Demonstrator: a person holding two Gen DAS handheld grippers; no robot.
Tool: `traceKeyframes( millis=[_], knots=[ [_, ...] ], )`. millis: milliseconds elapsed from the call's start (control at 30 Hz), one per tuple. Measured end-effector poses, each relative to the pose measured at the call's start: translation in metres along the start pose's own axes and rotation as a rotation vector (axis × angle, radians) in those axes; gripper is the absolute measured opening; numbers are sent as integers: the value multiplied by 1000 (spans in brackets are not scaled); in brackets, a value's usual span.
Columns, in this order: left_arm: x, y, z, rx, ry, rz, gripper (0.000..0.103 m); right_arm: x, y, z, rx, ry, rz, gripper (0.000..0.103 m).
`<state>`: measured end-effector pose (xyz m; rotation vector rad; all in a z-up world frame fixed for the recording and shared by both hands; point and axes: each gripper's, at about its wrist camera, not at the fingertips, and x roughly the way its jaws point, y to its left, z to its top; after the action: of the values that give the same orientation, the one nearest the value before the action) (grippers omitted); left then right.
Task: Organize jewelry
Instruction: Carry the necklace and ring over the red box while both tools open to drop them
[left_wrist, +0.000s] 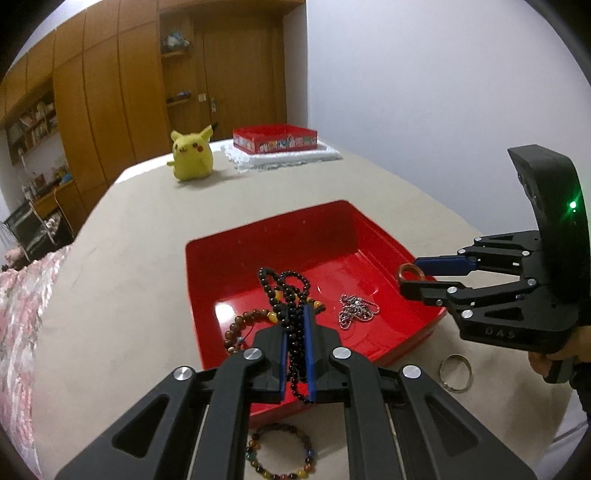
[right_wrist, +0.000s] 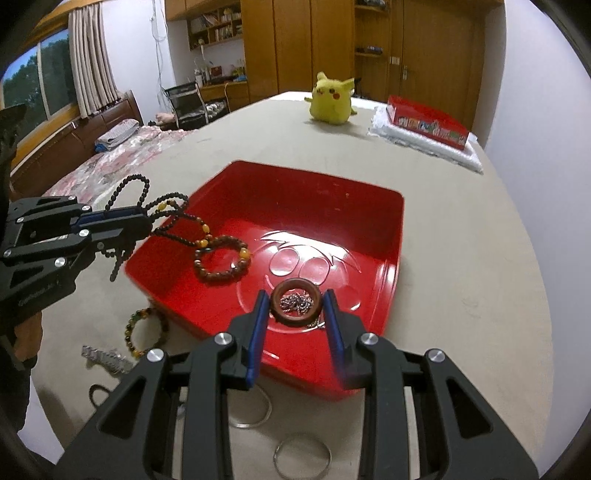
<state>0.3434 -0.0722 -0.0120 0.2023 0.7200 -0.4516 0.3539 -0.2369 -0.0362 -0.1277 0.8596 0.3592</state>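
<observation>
My left gripper (left_wrist: 295, 314) (right_wrist: 146, 221) is shut on a long black bead necklace (left_wrist: 291, 280) (right_wrist: 173, 214) whose loops hang over the near left part of the red tray (left_wrist: 269, 225) (right_wrist: 314, 173). My right gripper (right_wrist: 295, 295) (left_wrist: 406, 275) is shut on a brown wooden ring (right_wrist: 295, 322) (left_wrist: 400, 273), held over the tray's near right side. A brown bead bracelet (right_wrist: 221, 262) (left_wrist: 236, 328) and a silver chain (left_wrist: 356, 310) lie in the tray. On the table beside it are a multicoloured bracelet (left_wrist: 280, 458) (right_wrist: 142, 332) and a silver bangle (left_wrist: 456, 373) (right_wrist: 301, 454).
A yellow plush toy (left_wrist: 192, 155) (right_wrist: 330, 101) and a red tin (left_wrist: 275, 138) (right_wrist: 428, 123) on a white cloth stand at the table's far end. Near me lie a second silver bangle (right_wrist: 255, 415) and a silver clip (right_wrist: 107, 360). A bed (right_wrist: 110, 158) is to the left.
</observation>
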Motion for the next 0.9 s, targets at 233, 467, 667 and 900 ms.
traceKeyframes(
  millis=[233, 467, 667, 900],
  knots=[
    [37, 2, -6, -13, 59, -26, 7, 42, 0, 2, -6, 74, 1, 28],
    [57, -1, -13, -9, 97, -48, 7, 63, 2, 3, -27, 105, -21, 29],
    [67, -2, -16, -4, 118, -50, 7, 69, 4, 6, -44, 120, -30, 29],
    [71, -3, -16, 1, 126, -49, 8, 74, 6, 9, -64, 135, -27, 29]
  ],
)
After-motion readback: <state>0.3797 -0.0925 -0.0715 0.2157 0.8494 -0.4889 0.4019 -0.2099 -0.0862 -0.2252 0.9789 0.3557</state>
